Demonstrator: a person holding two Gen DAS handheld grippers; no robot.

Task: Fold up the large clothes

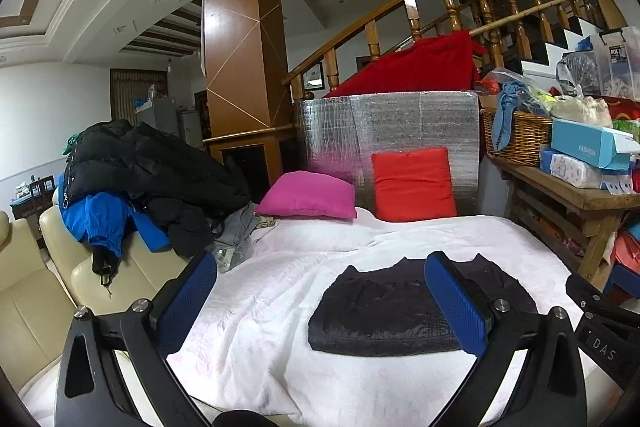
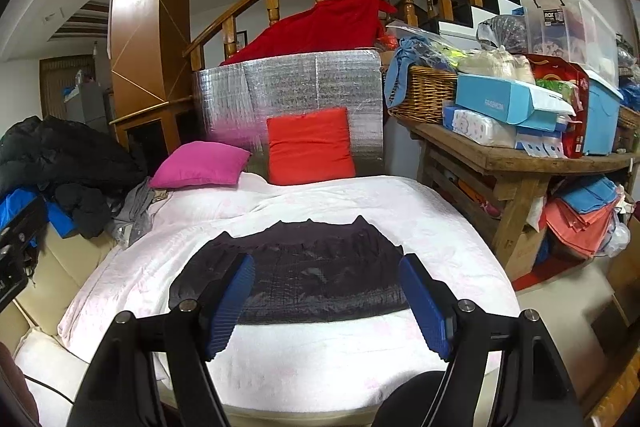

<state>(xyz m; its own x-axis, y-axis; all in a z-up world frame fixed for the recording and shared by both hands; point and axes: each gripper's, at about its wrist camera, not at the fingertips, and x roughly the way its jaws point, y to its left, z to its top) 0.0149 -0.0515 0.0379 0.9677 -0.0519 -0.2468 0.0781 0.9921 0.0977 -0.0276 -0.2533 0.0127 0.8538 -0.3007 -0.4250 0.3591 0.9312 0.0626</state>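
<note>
both claws are hovering above a bed covered in a pale pink-and-white blanket (image 2: 320, 359), their blue ribbed pads standing wide apart and gripping nothing. the left claw (image 1: 320, 303) is sitting to the left of a dark, quilted, flat-folded garment (image 1: 380, 311), which is lying mostly behind its right pad. the right claw (image 2: 326, 301) is pointing straight at that same dark garment (image 2: 304, 267), framed between its two pads and just beyond them.

judging from this, the fold is looking nearly done, so a careless dip of either pad could be snagging an edge and pulling the layers open. the slippery-looking fabric may be sliding on the soft blanket. far left of the claws, a heap of black and blue jackets (image 1: 140, 179) is waiting on a cream sofa (image 1: 36, 291); dragging one across could be knocking the folded piece askew.
</note>
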